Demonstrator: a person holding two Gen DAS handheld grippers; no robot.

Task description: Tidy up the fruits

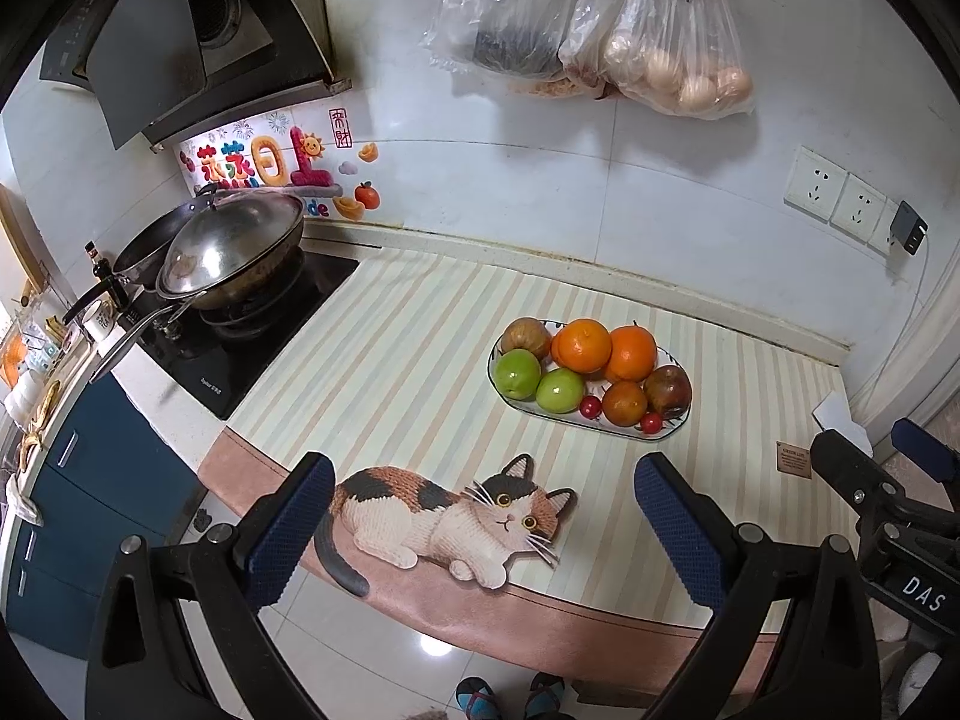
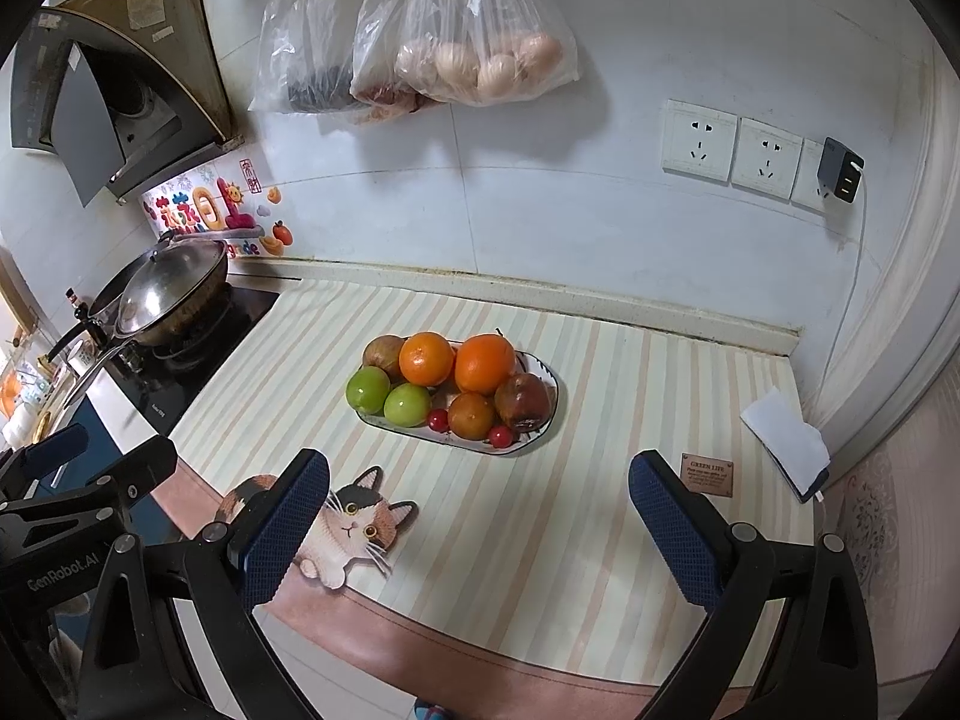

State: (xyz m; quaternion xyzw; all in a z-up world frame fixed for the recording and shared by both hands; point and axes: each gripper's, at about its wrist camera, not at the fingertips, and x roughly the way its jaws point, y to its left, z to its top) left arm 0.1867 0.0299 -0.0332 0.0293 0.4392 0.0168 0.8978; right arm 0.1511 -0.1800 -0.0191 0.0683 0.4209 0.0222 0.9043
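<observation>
An oval white plate (image 1: 672,429) (image 2: 549,420) stands on the striped counter mat, full of fruit: two oranges (image 1: 581,346) (image 2: 485,363), two green apples (image 1: 517,373) (image 2: 367,390), a small dark orange (image 1: 624,402), a reddish-brown fruit (image 1: 668,390) (image 2: 522,402), a brown fruit (image 1: 526,337) and two cherry tomatoes (image 1: 590,406) (image 2: 500,435). My left gripper (image 1: 483,507) is open and empty, near the counter's front edge, short of the plate. My right gripper (image 2: 479,504) is open and empty, also in front of the plate. It shows at the right of the left wrist view (image 1: 888,480).
A cat picture (image 1: 456,510) (image 2: 354,528) lies on the mat's front edge. A stove with a lidded wok (image 1: 234,252) (image 2: 168,294) is at the left. Plastic bags (image 1: 660,42) (image 2: 468,42) hang on the wall. A folded white cloth (image 2: 786,438) lies at the right.
</observation>
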